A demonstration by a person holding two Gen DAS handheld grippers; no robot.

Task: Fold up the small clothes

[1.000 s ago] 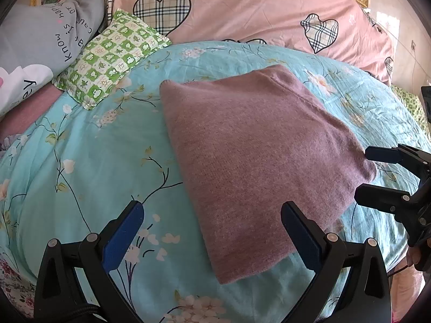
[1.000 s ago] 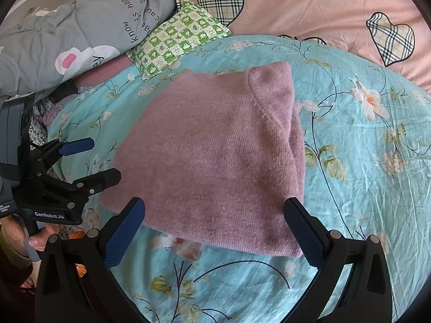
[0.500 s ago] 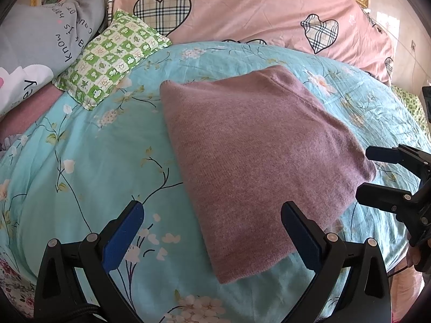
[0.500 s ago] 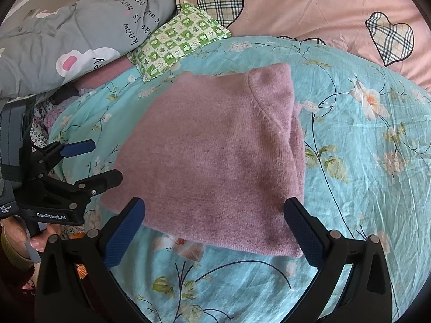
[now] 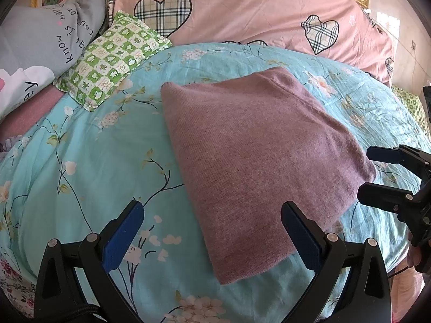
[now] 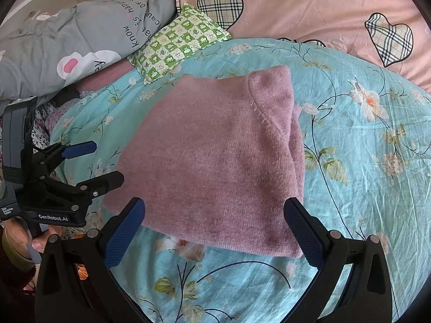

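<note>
A mauve knitted garment point(image 5: 258, 161) lies folded into a flat block on the turquoise flowered bedspread point(image 5: 102, 167); in the right wrist view the same garment point(image 6: 221, 161) shows a seam and stacked layers on its right side. My left gripper point(image 5: 212, 231) hovers open over the garment's near left edge, holding nothing. My right gripper point(image 6: 215, 228) hangs open over the garment's near edge, also holding nothing. Each gripper appears in the other's view: the right gripper point(image 5: 377, 172) beside the garment's right corner, the left gripper point(image 6: 99, 161) beside its left corner.
A green checked pillow point(image 5: 110, 62) and a grey printed quilt point(image 5: 40, 51) lie at the back left. A pink quilt with plaid hearts point(image 5: 256, 13) runs along the back. A hand point(image 6: 24, 239) holds the left gripper's handle. Bare bedspread point(image 6: 377, 161) stretches to the garment's right.
</note>
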